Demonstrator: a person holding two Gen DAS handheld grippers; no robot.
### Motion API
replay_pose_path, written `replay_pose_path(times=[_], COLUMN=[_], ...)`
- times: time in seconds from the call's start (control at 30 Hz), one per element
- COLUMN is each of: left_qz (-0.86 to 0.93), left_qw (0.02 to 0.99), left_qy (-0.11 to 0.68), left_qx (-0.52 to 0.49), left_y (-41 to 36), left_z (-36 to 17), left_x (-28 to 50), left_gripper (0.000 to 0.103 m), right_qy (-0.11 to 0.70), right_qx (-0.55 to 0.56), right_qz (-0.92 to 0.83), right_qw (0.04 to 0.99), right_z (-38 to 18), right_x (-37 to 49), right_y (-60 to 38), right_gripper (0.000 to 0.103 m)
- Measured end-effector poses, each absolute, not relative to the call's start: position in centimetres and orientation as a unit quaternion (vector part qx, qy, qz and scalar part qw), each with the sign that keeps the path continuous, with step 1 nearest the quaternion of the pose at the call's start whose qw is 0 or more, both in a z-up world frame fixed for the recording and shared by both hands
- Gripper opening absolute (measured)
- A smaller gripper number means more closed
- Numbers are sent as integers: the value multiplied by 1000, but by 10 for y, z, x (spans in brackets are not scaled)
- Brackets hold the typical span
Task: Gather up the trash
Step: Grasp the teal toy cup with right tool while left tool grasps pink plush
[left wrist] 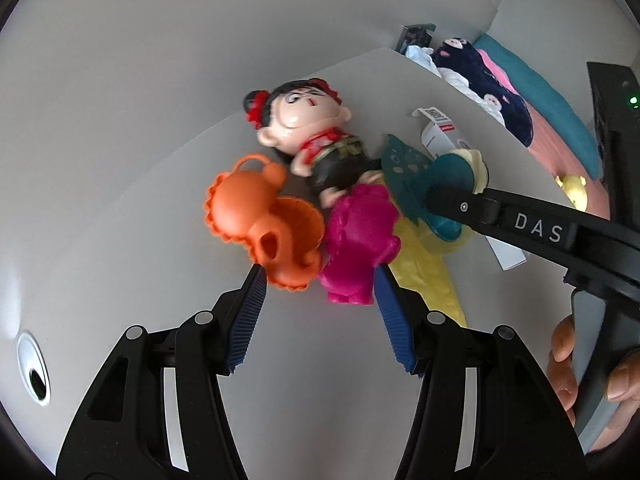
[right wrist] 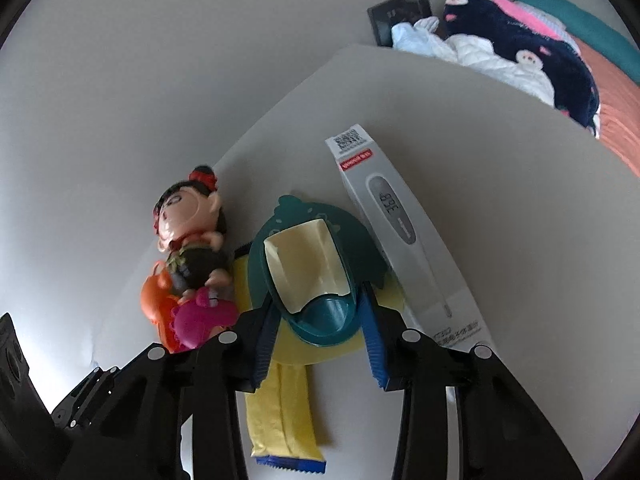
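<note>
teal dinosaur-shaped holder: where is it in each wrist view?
Left wrist: teal holder right of centre, the right gripper closed on it.
Right wrist: teal holder bottom centre, between that gripper's fingers.
Shared landmark: doll figurine, left of the holder in both.

Yellow snack wrapper (right wrist: 280, 412), empty and flattened, blue serrated end nearest, lying lengthwise on the desk (right wrist: 500, 208), far end under teal dish (right wrist: 320, 320).
</note>
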State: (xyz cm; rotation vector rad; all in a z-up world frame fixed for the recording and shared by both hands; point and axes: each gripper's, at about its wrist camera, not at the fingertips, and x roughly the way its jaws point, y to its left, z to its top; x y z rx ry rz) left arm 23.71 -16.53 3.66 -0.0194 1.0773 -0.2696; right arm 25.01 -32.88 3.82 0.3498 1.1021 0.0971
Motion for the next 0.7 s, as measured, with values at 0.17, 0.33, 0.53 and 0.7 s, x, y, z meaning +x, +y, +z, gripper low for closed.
replay_pose_path(times=[0.17, 0.33, 0.53, 0.7], left_qz=[-128, -121, -106, -107], left_qw=[846, 844, 854, 861], left_qy=[518, 522, 510, 497], left_qx=[3, -1, 1, -5], left_y=[-177, -180, -186, -197], left_z=[31, 25, 22, 22], left_x=[251, 265, 274, 281], left_gripper=[57, 68, 77, 76], right_qy=[521, 513, 496, 487], right_qx=[155, 163, 138, 155], right_qz=[39, 42, 42, 48], right_qw=[838, 842, 856, 858], right_z=[38, 37, 39, 43], right_x=[259, 266, 264, 259], right_y=[-332, -335, -330, -333], right_gripper=[43, 43, 39, 39])
